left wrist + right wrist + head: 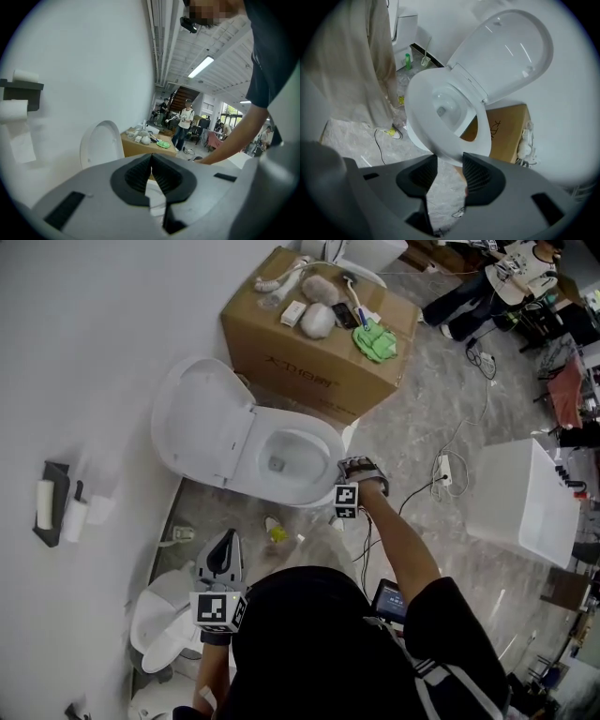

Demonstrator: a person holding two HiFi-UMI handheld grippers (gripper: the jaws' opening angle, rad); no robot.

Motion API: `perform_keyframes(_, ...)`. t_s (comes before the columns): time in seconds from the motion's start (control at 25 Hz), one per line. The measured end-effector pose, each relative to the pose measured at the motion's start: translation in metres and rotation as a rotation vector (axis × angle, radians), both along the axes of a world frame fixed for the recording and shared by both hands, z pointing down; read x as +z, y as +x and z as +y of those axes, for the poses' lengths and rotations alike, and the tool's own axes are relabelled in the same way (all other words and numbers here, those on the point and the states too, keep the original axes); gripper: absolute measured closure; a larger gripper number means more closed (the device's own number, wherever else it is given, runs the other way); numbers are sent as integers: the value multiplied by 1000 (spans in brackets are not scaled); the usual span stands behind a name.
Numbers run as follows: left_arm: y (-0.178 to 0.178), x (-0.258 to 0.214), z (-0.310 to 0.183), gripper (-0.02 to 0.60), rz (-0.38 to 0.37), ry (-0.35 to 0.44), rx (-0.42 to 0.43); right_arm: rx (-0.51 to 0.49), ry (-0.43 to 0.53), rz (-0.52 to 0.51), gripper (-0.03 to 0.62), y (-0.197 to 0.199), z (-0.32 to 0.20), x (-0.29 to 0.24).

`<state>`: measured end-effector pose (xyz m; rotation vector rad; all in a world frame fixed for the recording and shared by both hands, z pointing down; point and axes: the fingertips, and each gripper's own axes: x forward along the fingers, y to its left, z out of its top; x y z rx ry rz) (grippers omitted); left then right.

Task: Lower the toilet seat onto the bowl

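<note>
Your right hand-held gripper is clenched on the front edge of the seat, one pad on either side of the white ring, and it points steeply down. The lid stands up against the wall behind, well apart from the seat, and you are not holding it.

In the right gripper view the seat lies low over the bowl, but I don't think it is flat yet. A strip of the brown box shows through the ring's opening, beside the inside of the bowl, which suggests a gap under one side. From the head view the seat looks close to flush with the bowl, so I judge that gap to be small.

Your left hand-held gripper is clenched on nothing, its tips meeting. You hold it back near your body, well away from the bowl, and it plays no part here.

I'd call most of the job done, since the seat is clear of the lid and nearly down. What is left is the last stretch of lowering until the seat rests on the bowl all the way round. After that you let go and draw the right hand-held gripper clear. Ease it down, because a pad under the edge could get pinched.
</note>
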<state>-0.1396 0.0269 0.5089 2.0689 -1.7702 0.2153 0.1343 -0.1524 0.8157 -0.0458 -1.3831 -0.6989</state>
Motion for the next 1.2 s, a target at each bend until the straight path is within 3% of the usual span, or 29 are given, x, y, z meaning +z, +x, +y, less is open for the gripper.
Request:
perform_keyframes(0.36, 8, 2, 0, 569, -19, -31, 20, 8, 60, 99, 430, 17, 2, 21)
perform_keyframes(0.52, 13, 3, 1, 569, 9, -38, 18, -8, 90, 149, 428, 22, 4, 30)
perform_keyframes(0.88, 27, 12, 5, 569, -37, -69, 71, 126, 115, 64, 421, 31, 3, 40)
perform_keyframes(1.04, 32, 13, 3, 569, -37, -68, 79, 339, 85, -17, 419, 40, 3, 47)
perform_keyframes(1.12, 33, 12, 3, 569, -34, -68, 78, 620, 27, -135, 446, 47, 3, 47)
perform_keyframes(1.2, 33, 11, 1, 569, -31, -64, 80, 1019, 9, -343, 466, 58, -5, 36)
